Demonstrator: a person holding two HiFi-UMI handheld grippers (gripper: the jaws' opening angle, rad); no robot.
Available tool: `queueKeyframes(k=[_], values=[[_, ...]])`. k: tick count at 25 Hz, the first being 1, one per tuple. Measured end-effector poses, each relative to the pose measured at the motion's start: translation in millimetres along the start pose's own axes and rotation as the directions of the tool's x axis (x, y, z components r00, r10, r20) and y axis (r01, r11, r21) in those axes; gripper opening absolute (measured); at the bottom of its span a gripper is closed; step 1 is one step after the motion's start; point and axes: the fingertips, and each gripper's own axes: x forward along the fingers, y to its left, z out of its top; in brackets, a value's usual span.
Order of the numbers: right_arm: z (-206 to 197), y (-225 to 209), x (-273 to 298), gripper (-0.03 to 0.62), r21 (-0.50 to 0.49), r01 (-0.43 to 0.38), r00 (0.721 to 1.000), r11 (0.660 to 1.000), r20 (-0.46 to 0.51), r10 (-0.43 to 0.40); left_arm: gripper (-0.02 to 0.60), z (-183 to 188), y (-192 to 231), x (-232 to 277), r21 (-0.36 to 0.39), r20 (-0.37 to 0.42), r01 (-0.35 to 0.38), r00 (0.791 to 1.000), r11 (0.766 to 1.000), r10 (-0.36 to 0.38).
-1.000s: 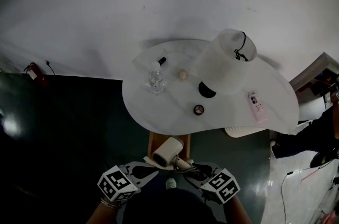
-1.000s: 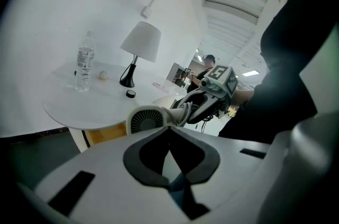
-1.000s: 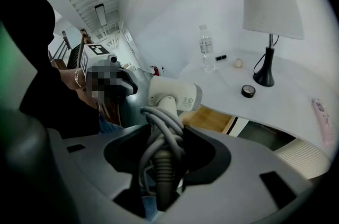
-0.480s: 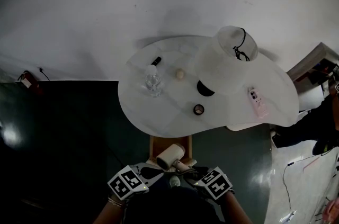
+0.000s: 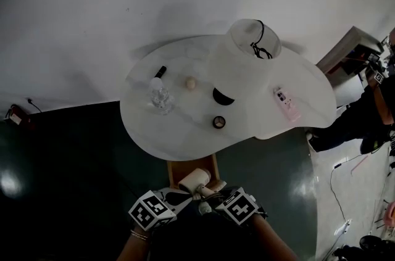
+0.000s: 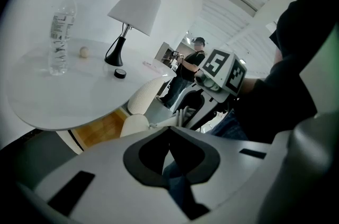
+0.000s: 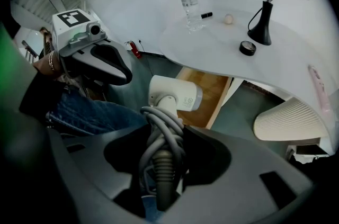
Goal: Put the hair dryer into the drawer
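Left hand-held gripper (image 6: 169,137) nearer (one hair dryer (image 7: 175,95))

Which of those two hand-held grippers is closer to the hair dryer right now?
Right. The right gripper is clamped on the hair dryer's cord-wrapped handle. The left gripper sits just beside it on its left, jaws together on nothing.

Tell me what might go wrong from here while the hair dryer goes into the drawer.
1. The right gripper holds the hair dryer by its handle, over loose loops of cord. The grip may slip, or a loop may snag on the drawer.
2. The drawer lies partly under the table, so the dryer's head may knock the rim on the way in.
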Motion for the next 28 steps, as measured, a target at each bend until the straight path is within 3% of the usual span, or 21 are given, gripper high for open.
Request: queueKeyframes(k=[17,28], values=[[3,-1,20,0.210,0.063,0.117,0.992,0.991,-0.062,-0.113,0.008,-21,33,-19,0.021,-0.018,0.002,1.000,1.000,-0.002],[16,1,27,0.210,0.079,0.177,0.984,0.981,-0.013,-0.176,0.008,-30,43,-20,0.088,-0.055,0.044,0.998,0.995,-0.040]])
